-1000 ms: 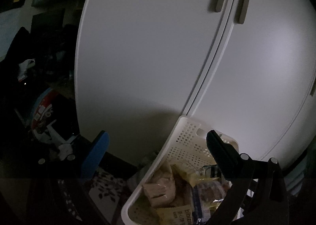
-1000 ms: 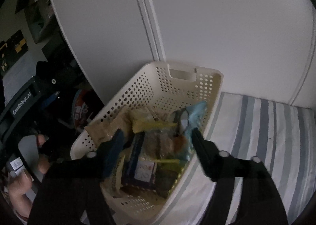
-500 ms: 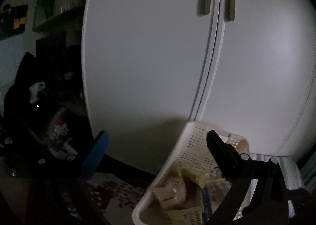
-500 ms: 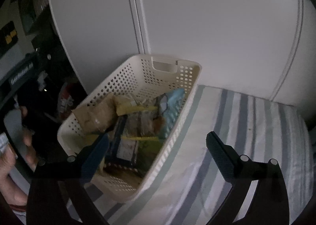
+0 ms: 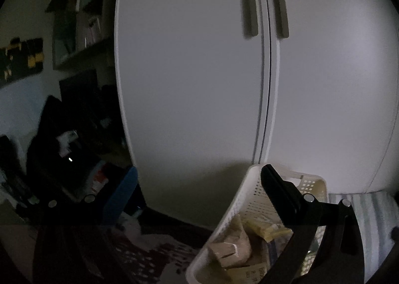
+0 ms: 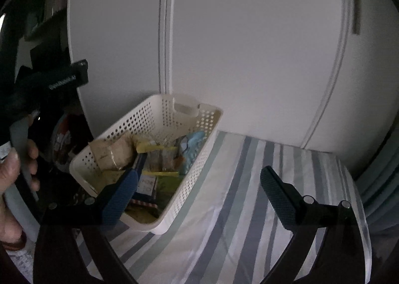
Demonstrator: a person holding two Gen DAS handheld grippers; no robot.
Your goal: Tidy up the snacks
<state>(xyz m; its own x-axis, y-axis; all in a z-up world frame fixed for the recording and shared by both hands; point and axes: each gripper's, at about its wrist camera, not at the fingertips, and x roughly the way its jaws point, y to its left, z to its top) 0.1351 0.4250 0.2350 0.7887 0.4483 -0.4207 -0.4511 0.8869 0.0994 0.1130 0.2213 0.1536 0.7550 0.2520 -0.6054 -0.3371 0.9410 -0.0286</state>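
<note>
A cream perforated basket point(image 6: 199, 134) holding several snack packets point(image 6: 159, 159) sits on a striped cloth, close to a white wardrobe. My right gripper point(image 6: 199, 191) is open and empty, hovering over the basket's near right side, its left finger above the packets. In the left wrist view the same basket point(image 5: 247, 199) shows at the lower right, with brown and yellow packets point(image 5: 232, 249) inside. My left gripper point(image 5: 199, 191) is open and empty, held left of the basket and pointing at the wardrobe door. A hand point(image 6: 15, 171) grips the left tool's handle.
White wardrobe doors point(image 5: 199, 72) with grey handles point(image 5: 249, 4) stand right behind the basket. The striped cloth point(image 6: 261, 196) stretches right of the basket. Dark cluttered shelves and bags point(image 5: 69, 122) fill the left side, with a patterned rug point(image 5: 149, 259) below.
Both grippers have pulled back and up from the basket. The right one, half shut over the packets a second ago, has spread wide. More wardrobe and striped cloth show now.
</note>
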